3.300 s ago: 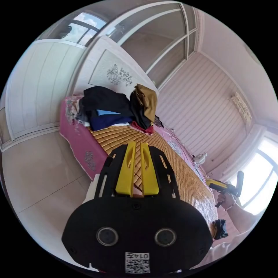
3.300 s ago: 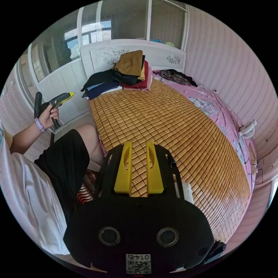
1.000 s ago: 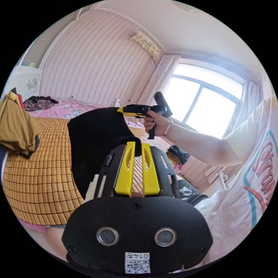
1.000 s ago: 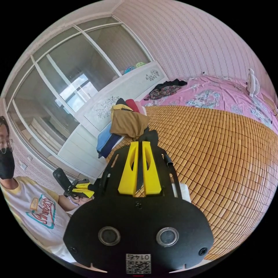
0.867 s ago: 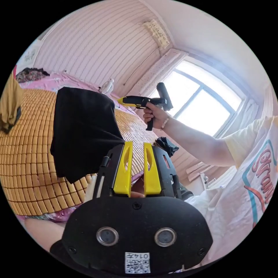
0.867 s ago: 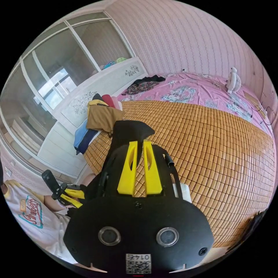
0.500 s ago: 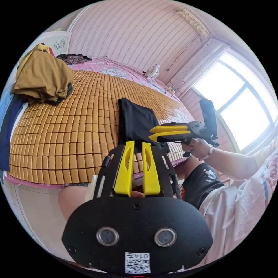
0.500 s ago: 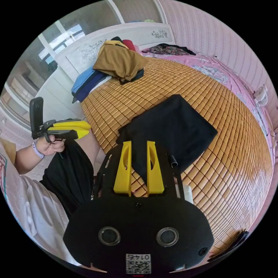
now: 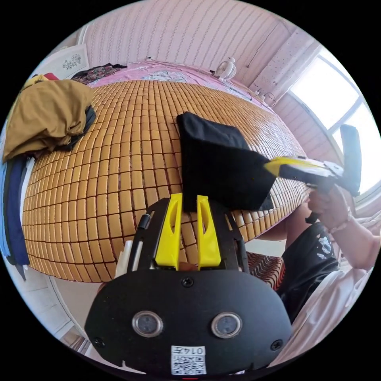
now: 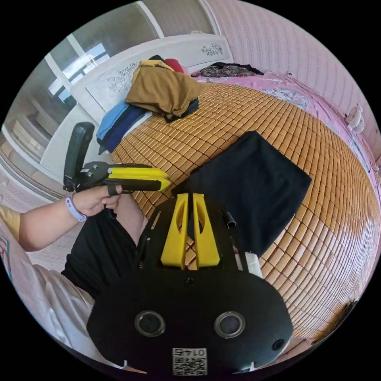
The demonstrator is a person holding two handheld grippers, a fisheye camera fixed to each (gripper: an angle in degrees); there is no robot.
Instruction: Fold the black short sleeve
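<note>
**Black shirt pinched at both near corners**

Yellow jaws of the left gripper (image 9: 189, 198) pinched the near edge of the black shirt (image 9: 216, 162) at frame centre. The right gripper (image 10: 189, 197) clamped its other near corner. Beyond, the shirt lay on the bamboo mat (image 10: 325, 222); a clothes pile (image 10: 158, 89) sat upper left.

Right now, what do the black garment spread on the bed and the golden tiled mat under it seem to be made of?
The black garment looks like soft matte knit fabric, perhaps cotton: it drapes limp, without sheen. The golden tiled mat looks like small polished bamboo or wood tiles joined in a grid, slightly glossy; the exact material is uncertain.
</note>
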